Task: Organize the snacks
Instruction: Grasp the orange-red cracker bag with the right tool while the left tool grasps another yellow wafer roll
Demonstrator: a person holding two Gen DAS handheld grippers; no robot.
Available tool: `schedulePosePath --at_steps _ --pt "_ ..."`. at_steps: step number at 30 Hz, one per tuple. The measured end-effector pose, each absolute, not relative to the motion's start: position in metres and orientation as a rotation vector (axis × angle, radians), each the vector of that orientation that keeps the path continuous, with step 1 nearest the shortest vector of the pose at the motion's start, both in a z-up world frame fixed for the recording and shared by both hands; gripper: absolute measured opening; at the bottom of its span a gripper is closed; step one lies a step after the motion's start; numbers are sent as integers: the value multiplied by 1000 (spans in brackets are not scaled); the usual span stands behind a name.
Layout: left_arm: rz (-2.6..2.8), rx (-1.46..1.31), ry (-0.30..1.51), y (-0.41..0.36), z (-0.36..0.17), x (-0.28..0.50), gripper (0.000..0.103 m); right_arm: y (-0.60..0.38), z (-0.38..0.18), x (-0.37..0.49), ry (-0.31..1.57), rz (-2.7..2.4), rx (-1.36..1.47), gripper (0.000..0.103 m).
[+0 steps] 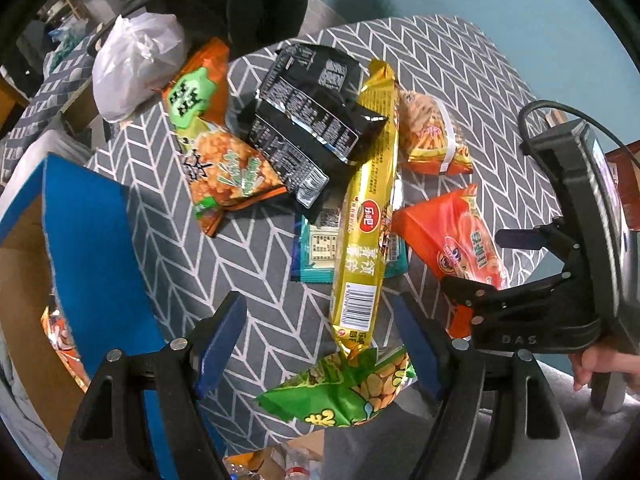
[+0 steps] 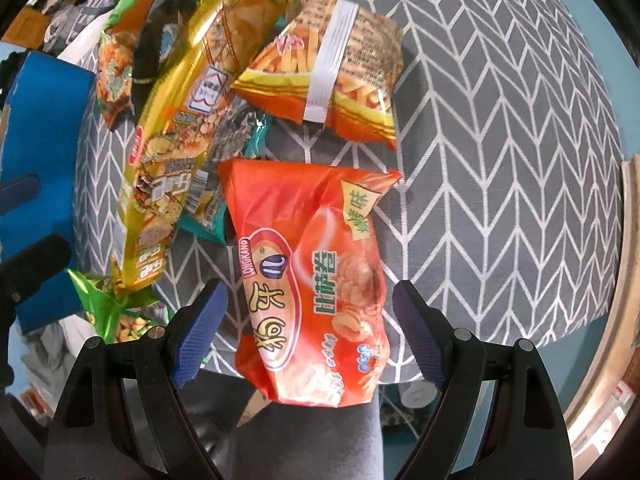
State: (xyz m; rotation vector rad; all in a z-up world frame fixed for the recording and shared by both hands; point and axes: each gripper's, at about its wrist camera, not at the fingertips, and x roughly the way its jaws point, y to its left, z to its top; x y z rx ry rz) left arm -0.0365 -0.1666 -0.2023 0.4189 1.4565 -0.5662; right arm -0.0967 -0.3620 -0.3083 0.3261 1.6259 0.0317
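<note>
Several snack packs lie in a pile on a grey chevron tablecloth [image 1: 256, 248]. My left gripper [image 1: 320, 344] is open, its jaws either side of the lower end of a long yellow pack [image 1: 366, 220] and above a green pea pack [image 1: 348, 392]. My right gripper [image 2: 308, 332] is open, its jaws either side of an orange-red pack [image 2: 312, 280], not touching it; the gripper also shows in the left wrist view [image 1: 516, 268]. A black pack [image 1: 312, 120], an orange-green pack [image 1: 216, 148], a teal pack [image 1: 316, 256] and a fries pack [image 2: 328, 72] lie beyond.
An open cardboard box with blue flaps [image 1: 88, 248] stands at the table's left edge, with a snack pack inside. A white plastic bag [image 1: 132, 64] lies at the far left. The right part of the tablecloth [image 2: 500, 160] is bare.
</note>
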Motion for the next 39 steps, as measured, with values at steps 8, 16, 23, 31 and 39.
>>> schedulePosePath --at_steps 8,16,23,31,39 --pt "-573 356 1503 -179 -216 -29 77 -358 -338 -97 1638 7 320 84" --pt "-561 364 1506 -204 -230 -19 77 -358 -352 -96 1617 37 274 68" --pt "-543 366 1533 -221 -247 -13 77 -375 -349 -96 1594 49 306 53" --pt "-526 411 1514 -246 -260 -3 63 -396 -350 -102 1574 38 302 51" --pt "-552 478 1479 -260 -264 0 31 -409 -347 -96 1555 47 281 50"
